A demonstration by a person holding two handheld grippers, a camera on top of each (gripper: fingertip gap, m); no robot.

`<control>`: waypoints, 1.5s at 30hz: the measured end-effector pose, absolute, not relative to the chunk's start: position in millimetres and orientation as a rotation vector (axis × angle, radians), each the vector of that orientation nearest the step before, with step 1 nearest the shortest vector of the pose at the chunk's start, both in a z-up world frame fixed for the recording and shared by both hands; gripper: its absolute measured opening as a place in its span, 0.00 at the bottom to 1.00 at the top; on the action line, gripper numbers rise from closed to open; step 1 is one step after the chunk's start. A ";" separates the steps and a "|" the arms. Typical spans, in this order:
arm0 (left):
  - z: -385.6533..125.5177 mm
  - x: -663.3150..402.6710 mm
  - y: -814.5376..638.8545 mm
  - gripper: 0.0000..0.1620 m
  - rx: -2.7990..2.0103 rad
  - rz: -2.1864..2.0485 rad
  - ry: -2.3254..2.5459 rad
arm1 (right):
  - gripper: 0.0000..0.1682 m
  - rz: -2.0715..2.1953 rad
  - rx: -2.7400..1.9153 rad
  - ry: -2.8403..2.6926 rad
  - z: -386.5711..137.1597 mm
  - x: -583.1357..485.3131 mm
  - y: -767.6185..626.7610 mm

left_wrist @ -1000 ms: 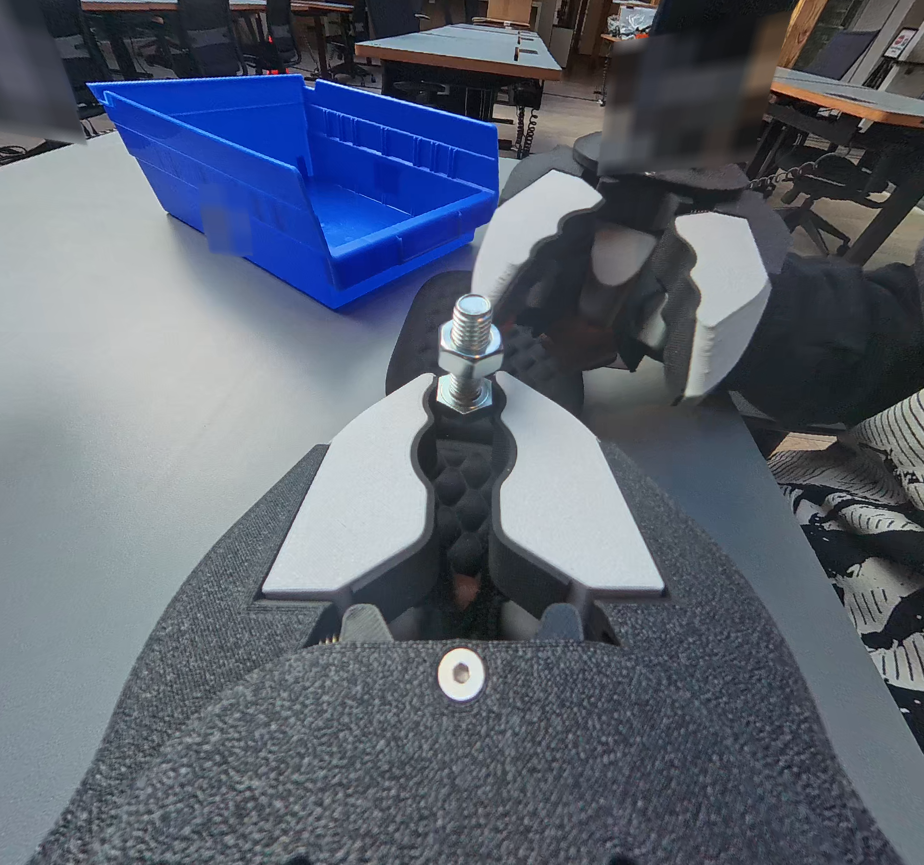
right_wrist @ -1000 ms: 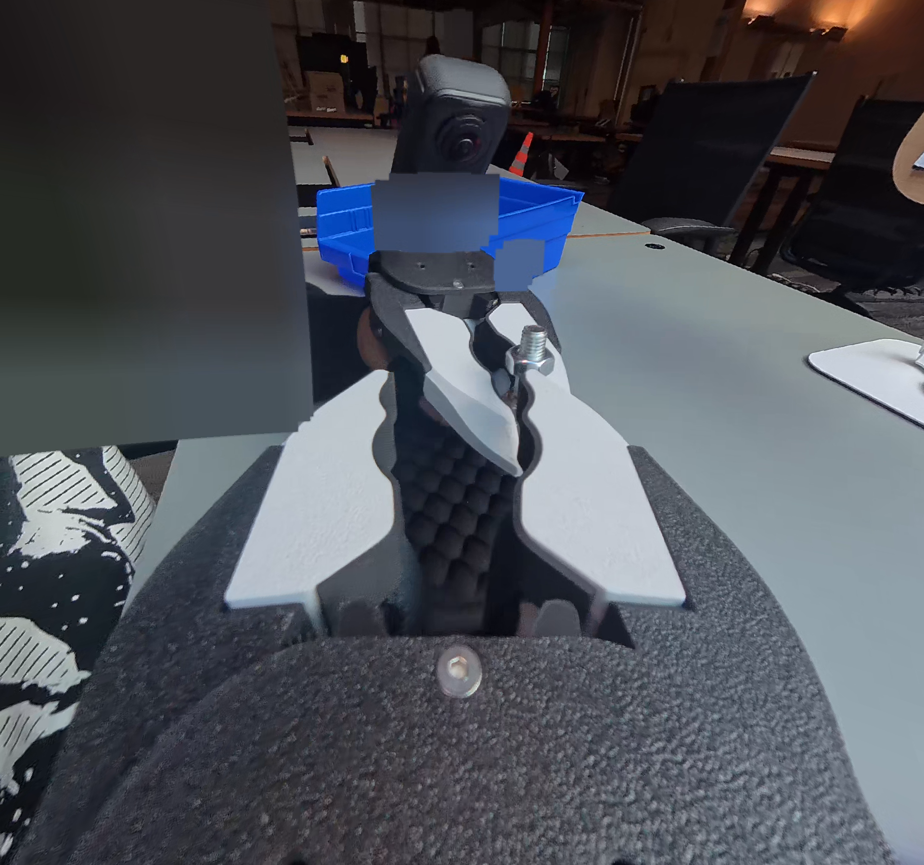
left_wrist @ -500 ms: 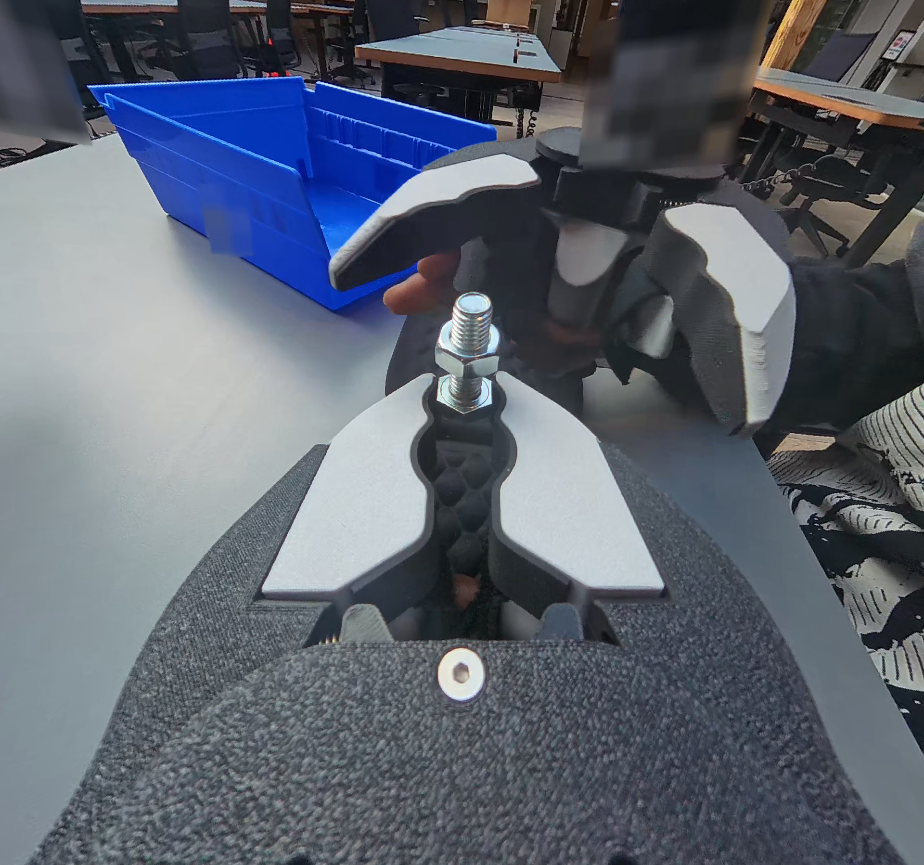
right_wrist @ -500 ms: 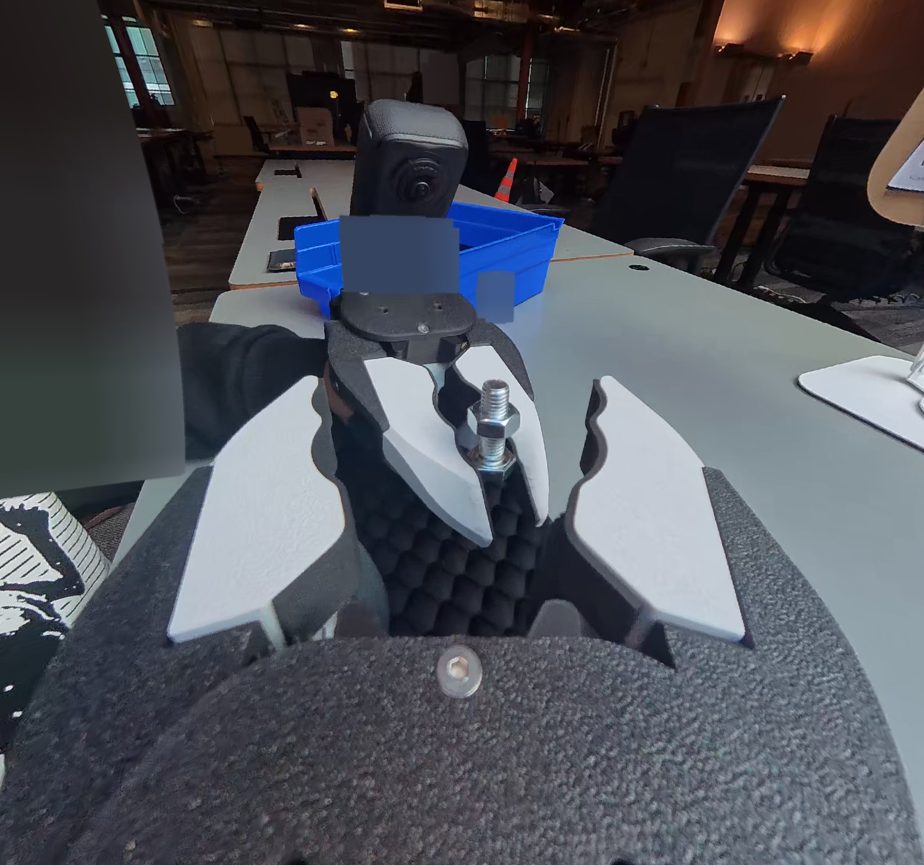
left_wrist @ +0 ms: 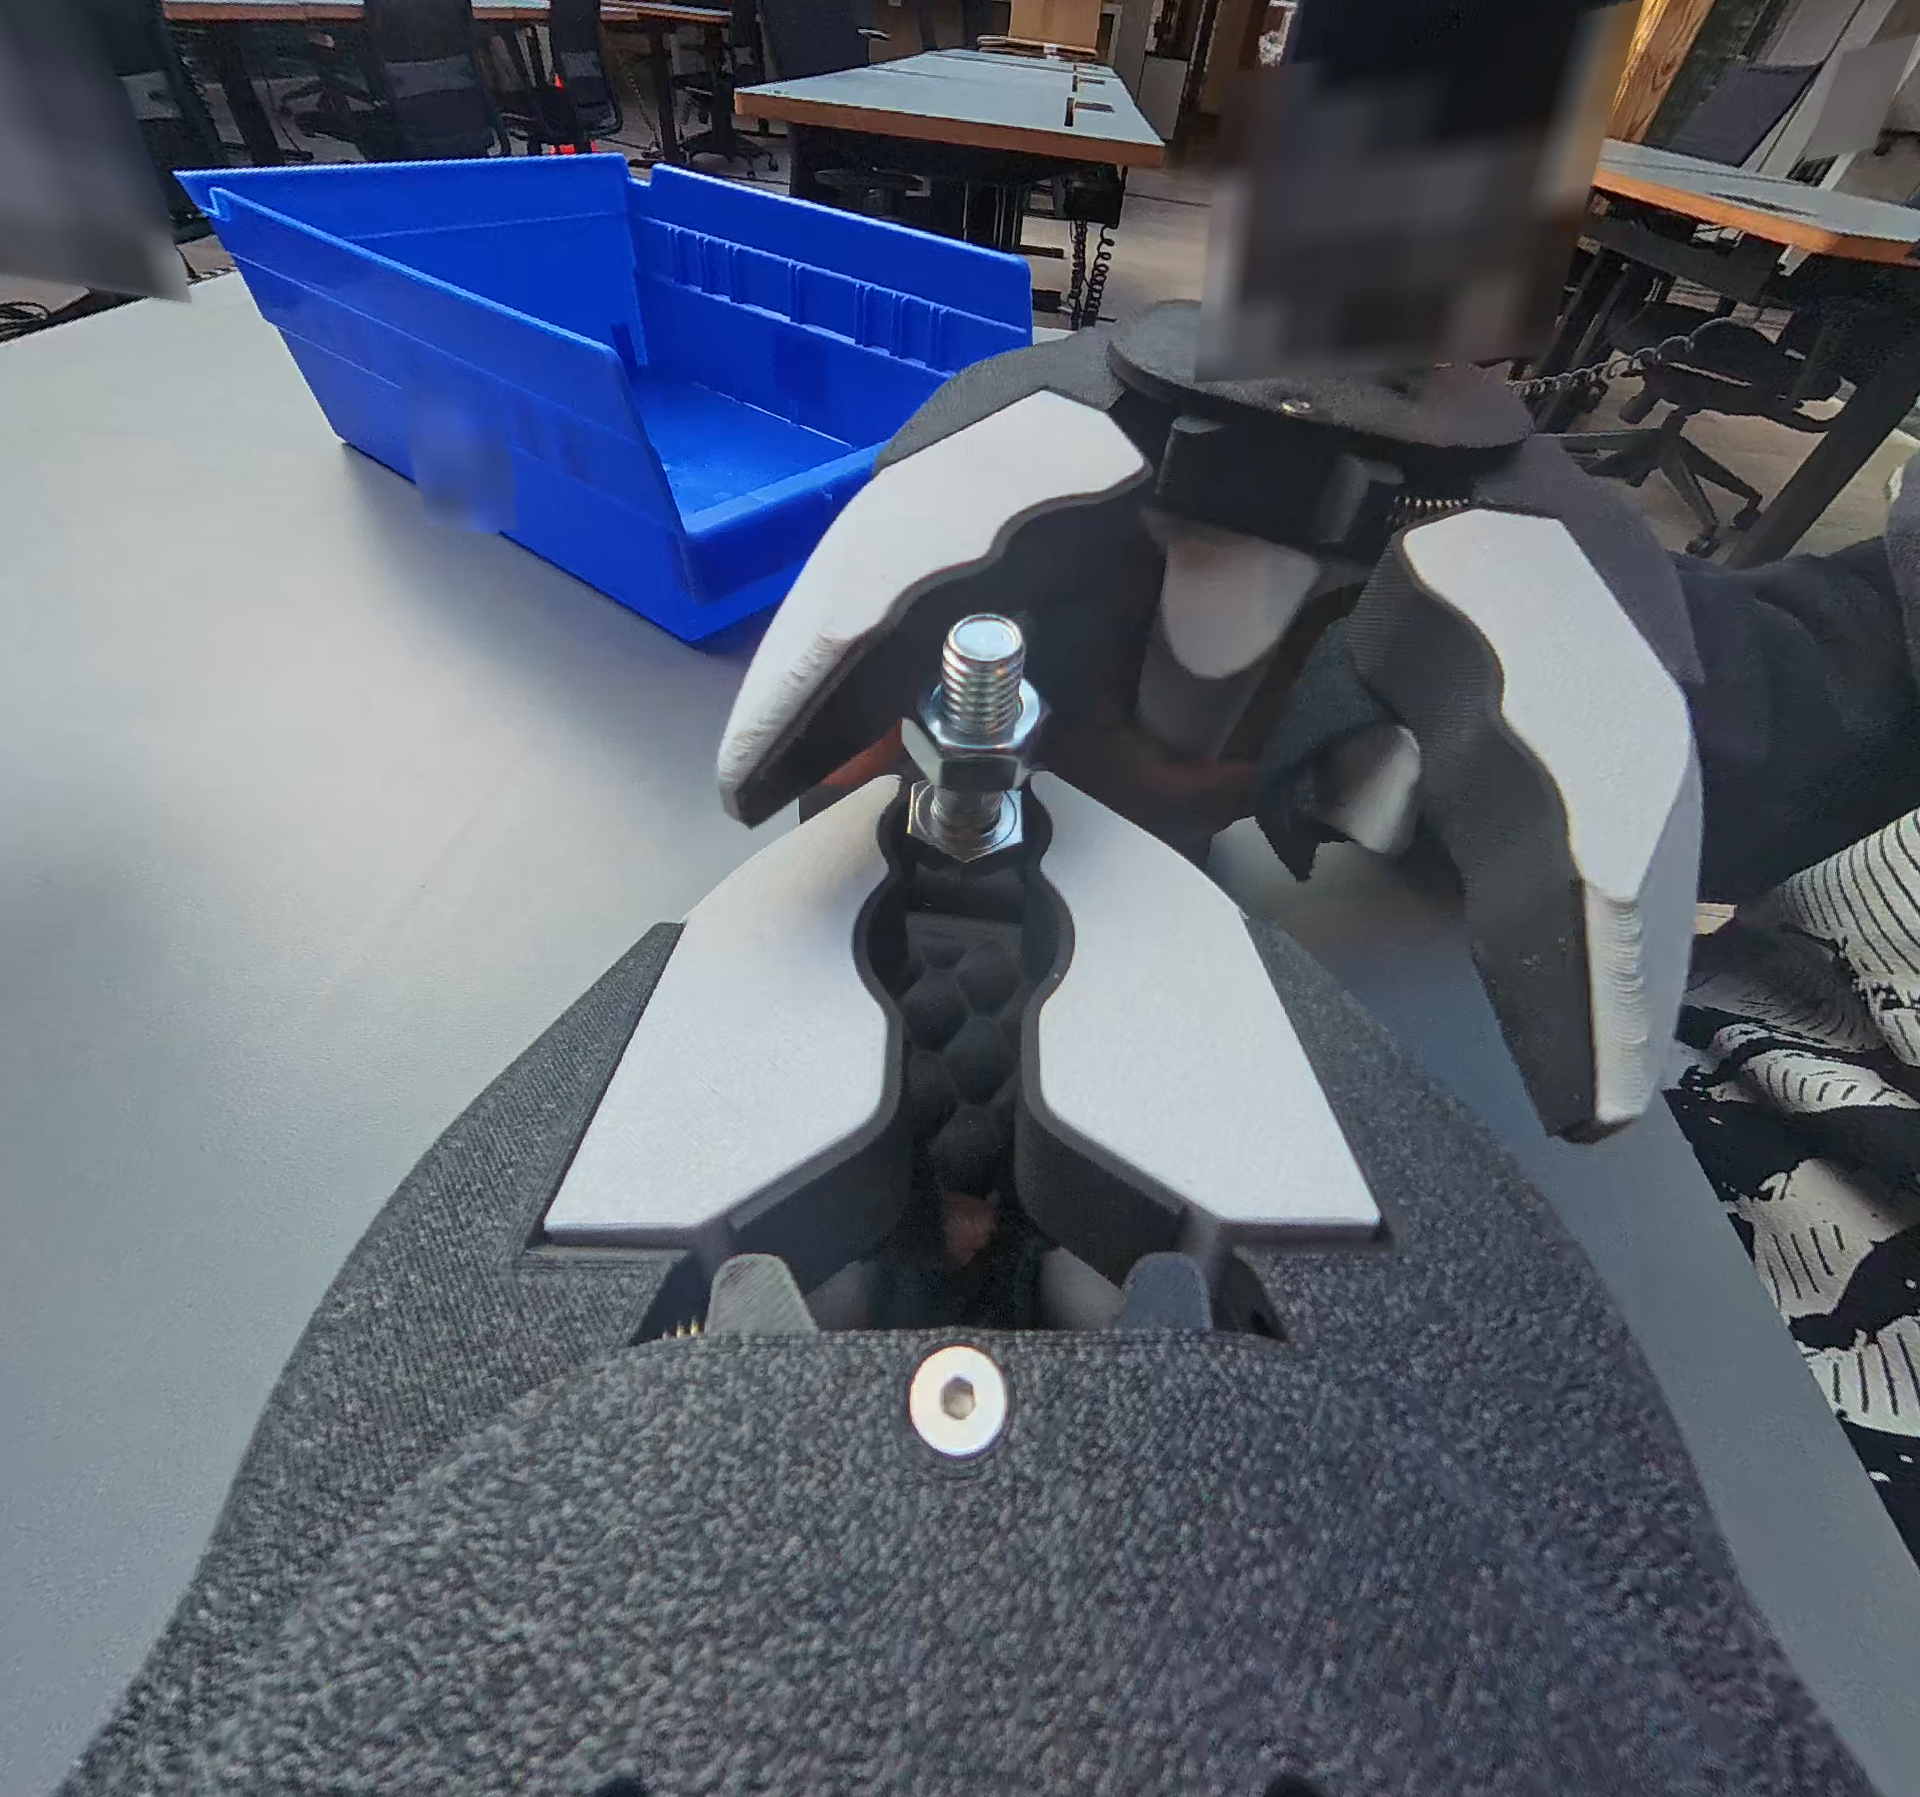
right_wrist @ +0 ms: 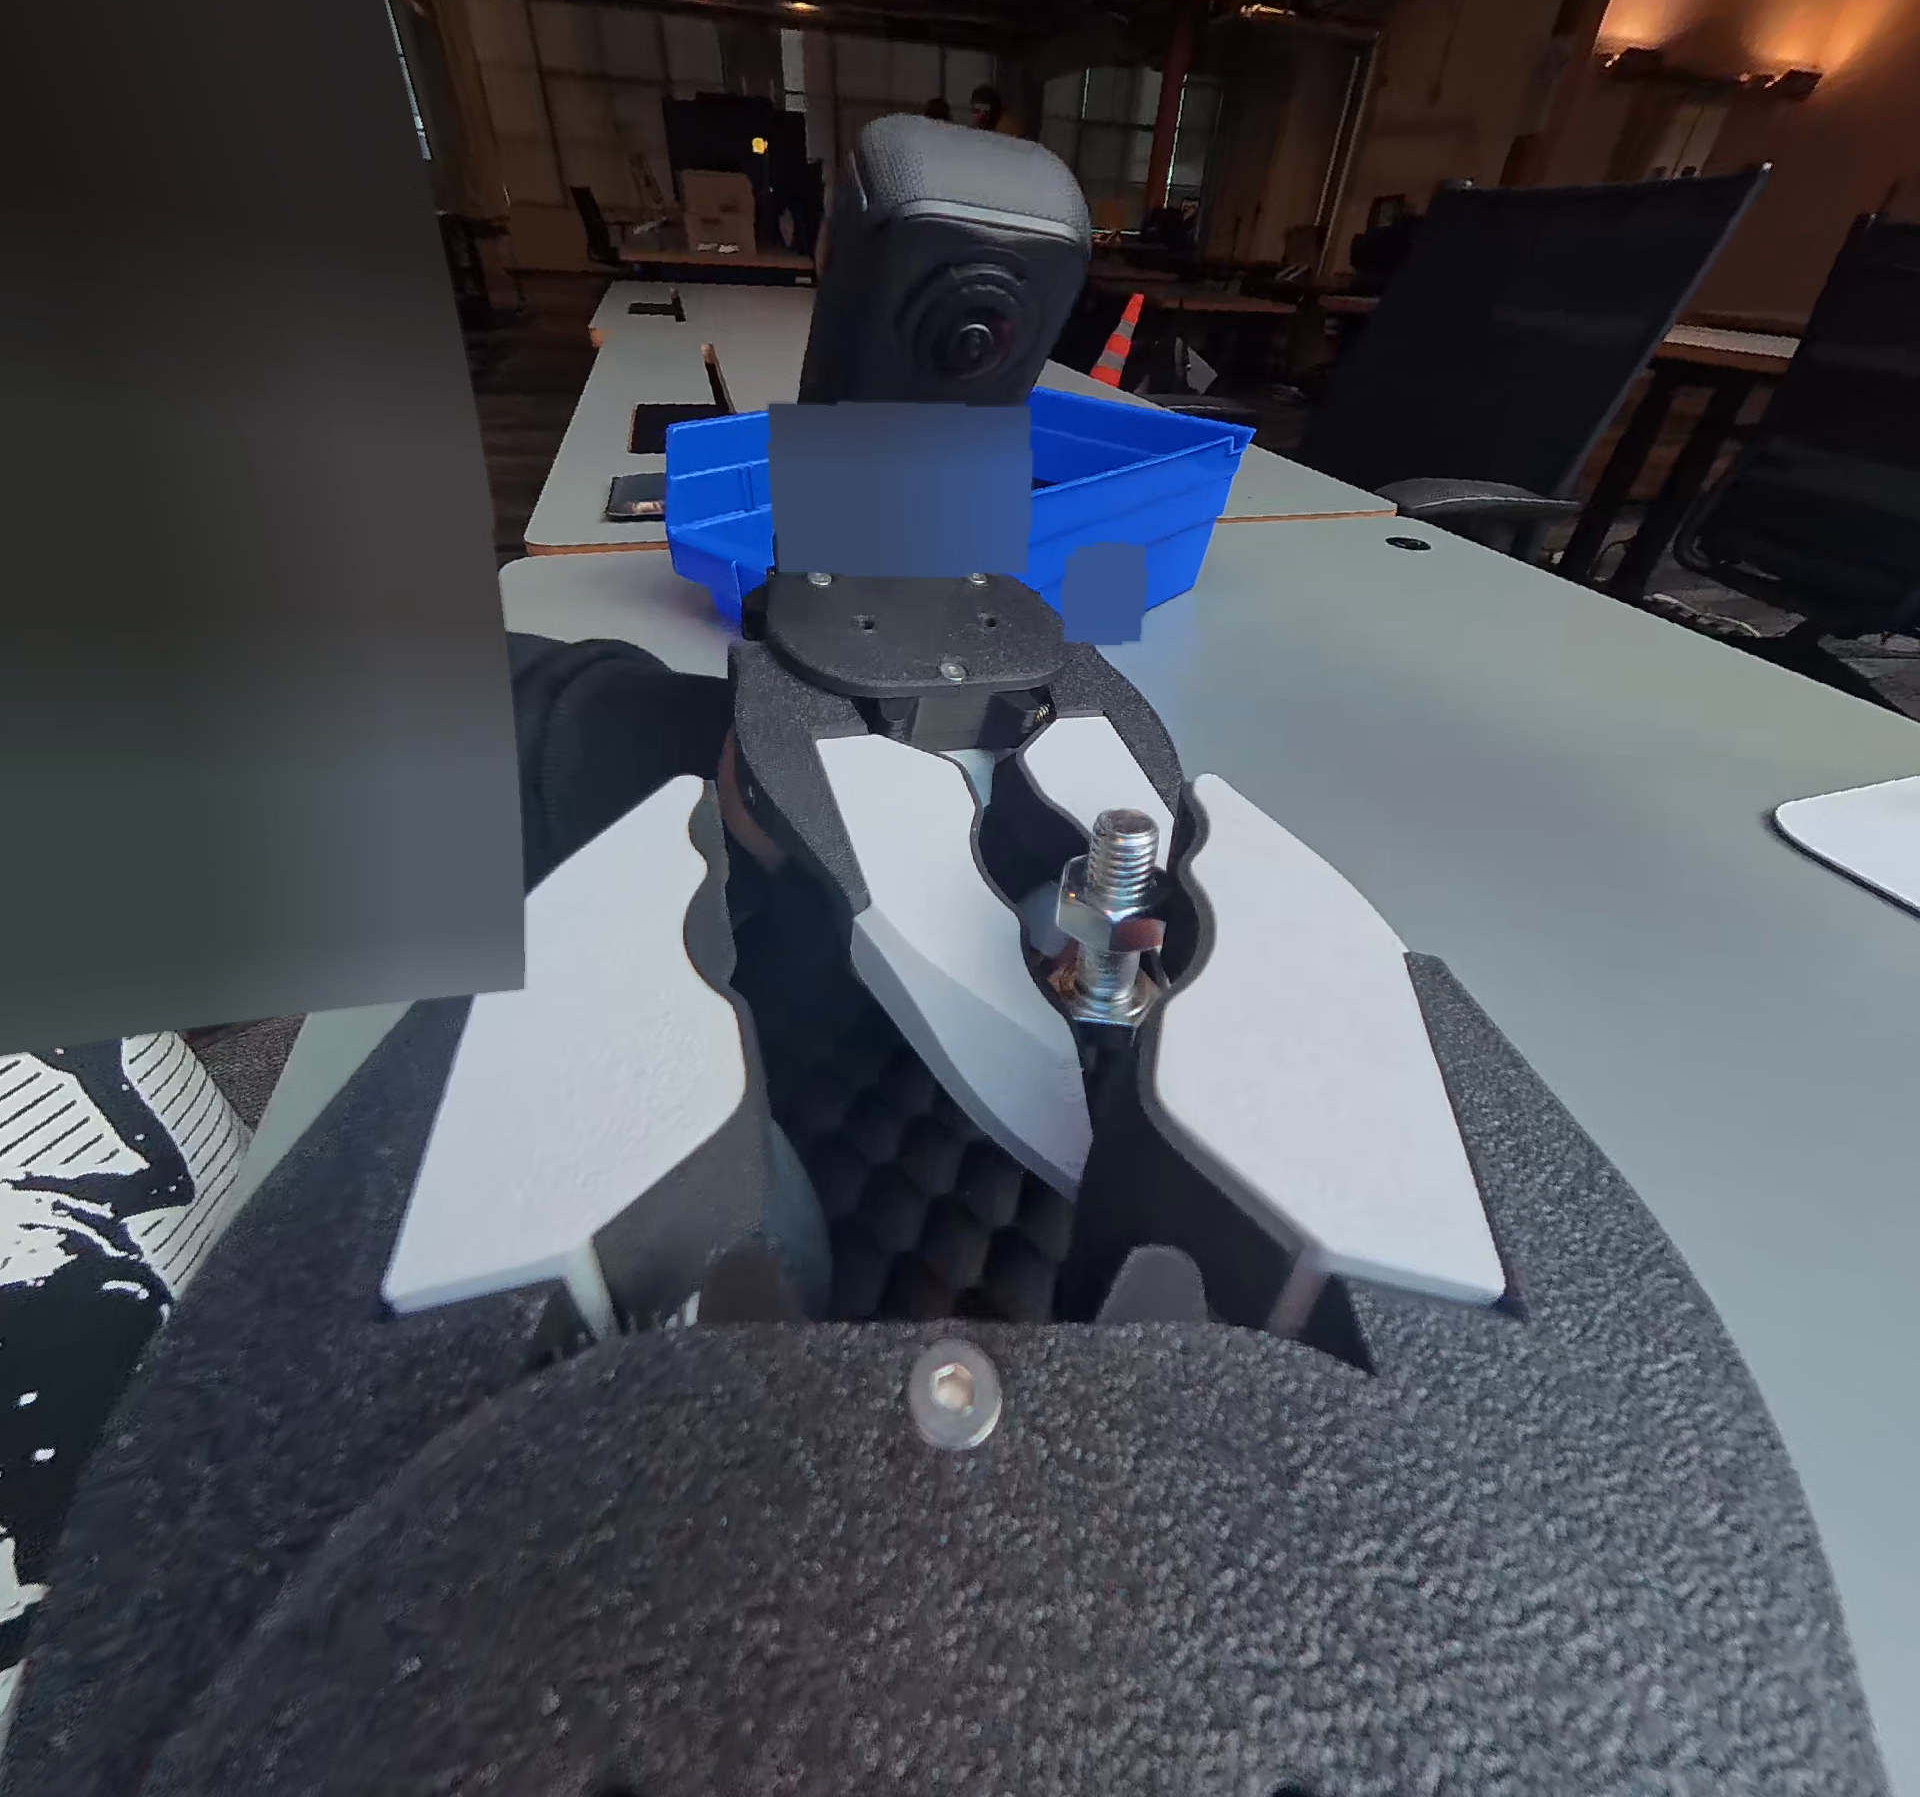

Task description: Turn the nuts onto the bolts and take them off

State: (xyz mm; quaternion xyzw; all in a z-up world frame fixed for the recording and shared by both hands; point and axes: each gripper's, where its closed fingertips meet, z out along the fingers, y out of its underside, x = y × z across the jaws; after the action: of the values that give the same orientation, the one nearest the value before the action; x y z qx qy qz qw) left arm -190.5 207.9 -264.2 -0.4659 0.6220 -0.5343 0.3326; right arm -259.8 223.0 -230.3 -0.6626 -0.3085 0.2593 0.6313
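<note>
My left gripper [left_wrist: 961,828]: clamped on upright bolt [left_wrist: 975,708], nut [left_wrist: 971,748] threaded midway. My right gripper [right_wrist: 951,854]: spread wide around it, holding nothing.

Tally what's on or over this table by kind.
Bolt: 1
Nut: 1
Blue bin: 1
Grippers: 2, left, right
White pad: 1
Total: 6
</note>
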 end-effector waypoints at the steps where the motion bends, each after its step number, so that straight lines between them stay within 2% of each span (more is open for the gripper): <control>1: -264.4 -190.6 207.2 0.11 -1.214 -1.396 1.630 | 0.48 0.586 -1.514 -0.698 -230.4 -257.4 221.4; 6: -265.6 -190.2 206.5 0.11 -1.212 -1.383 1.639 | 0.41 0.588 -1.521 -0.654 -231.7 -239.2 205.1; 9: -264.7 -190.2 207.7 0.11 -1.217 -1.392 1.628 | 0.25 0.586 -1.522 -0.656 -232.8 -227.5 190.5; 15: -265.4 -189.9 207.2 0.11 -1.217 -1.385 1.634 | 0.23 0.489 -1.586 -0.697 -224.9 -209.0 185.6; 16: -265.4 -189.9 207.2 0.11 -1.216 -1.385 1.634 | 0.19 0.478 -1.628 -0.728 -224.0 -208.8 186.8; 18: -265.4 -189.8 207.4 0.11 -1.216 -1.383 1.633 | 0.04 0.405 -1.750 -0.763 -223.0 -202.2 196.7; 22: -266.4 -189.6 206.8 0.11 -1.213 -1.369 1.641 | 0.04 0.382 -1.929 -0.963 -215.9 -210.8 208.0; 25: -267.3 -189.4 206.0 0.11 -1.208 -1.355 1.650 | 0.13 0.312 -2.018 -1.098 -218.6 -216.0 216.5; 27: -267.5 -189.3 205.8 0.11 -1.207 -1.353 1.652 | 0.14 0.275 -2.050 -1.161 -224.1 -217.2 219.2; 28: -267.4 -189.4 205.8 0.11 -1.207 -1.354 1.652 | 0.13 0.269 -2.053 -1.174 -226.2 -218.4 220.4; 30: -267.7 -189.3 205.9 0.11 -1.209 -1.356 1.653 | 0.05 0.284 -2.041 -1.172 -227.7 -221.4 221.4; 34: -265.7 -189.1 207.6 0.11 -1.218 -1.375 1.635 | 0.05 0.270 -2.004 -1.100 -224.1 -216.7 222.6; 37: -262.2 -189.2 211.7 0.32 -1.225 -1.386 1.593 | 0.05 0.208 -1.986 -0.967 -209.5 -187.9 227.1; 39: -262.9 -187.6 215.4 0.41 -1.264 -1.398 1.576 | 0.05 0.133 -2.017 -0.832 -196.2 -146.7 233.4; 45: -257.4 -187.6 225.9 0.49 -1.324 -1.484 1.485 | 0.05 -0.163 -2.180 -0.298 -180.7 27.3 256.7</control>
State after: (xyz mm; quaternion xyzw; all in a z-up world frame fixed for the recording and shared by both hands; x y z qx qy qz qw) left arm -187.6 225.9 -257.4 -0.5046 0.5662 -0.5655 0.3240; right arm 27.3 256.7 -180.7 -0.8820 -0.1205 -0.0660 0.4508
